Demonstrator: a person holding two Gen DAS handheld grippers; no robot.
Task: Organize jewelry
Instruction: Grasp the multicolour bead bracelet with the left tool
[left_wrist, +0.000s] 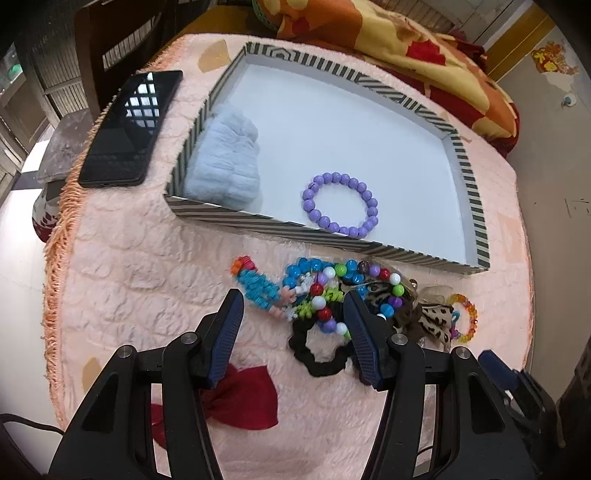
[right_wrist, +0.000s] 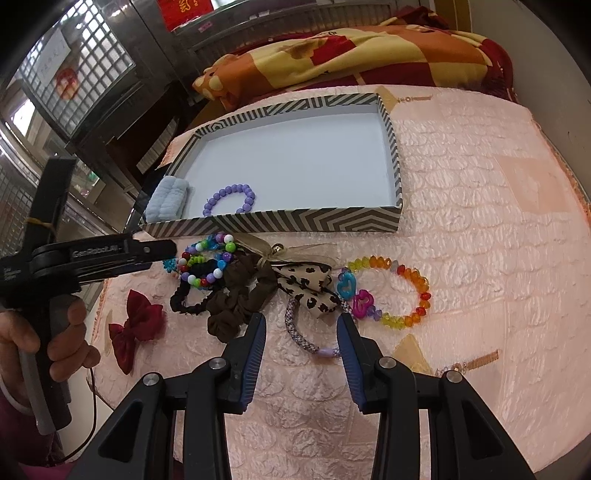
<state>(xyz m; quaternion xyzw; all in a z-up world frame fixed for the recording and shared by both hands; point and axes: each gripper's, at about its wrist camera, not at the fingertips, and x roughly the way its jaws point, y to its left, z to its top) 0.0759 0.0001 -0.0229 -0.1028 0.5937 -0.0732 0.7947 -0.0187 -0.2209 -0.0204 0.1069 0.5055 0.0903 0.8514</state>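
Left tongs (left_wrist: 293, 295) open above the multicoloured bead bracelet (left_wrist: 325, 295) on the pink quilted tabletop (left_wrist: 147, 266); right tongs (right_wrist: 301, 321) open around the speckled cord bracelet (right_wrist: 295, 328). Purple bead bracelet (left_wrist: 340, 205) lies in the near part of the striped tray (left_wrist: 476, 206).

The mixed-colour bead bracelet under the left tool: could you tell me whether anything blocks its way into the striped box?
Only the box's low near wall stands between the mixed-colour bead bracelet and the box floor. The bracelet is tangled with a black scrunchie and a blue bead bracelet. The left tool hangs open above it.
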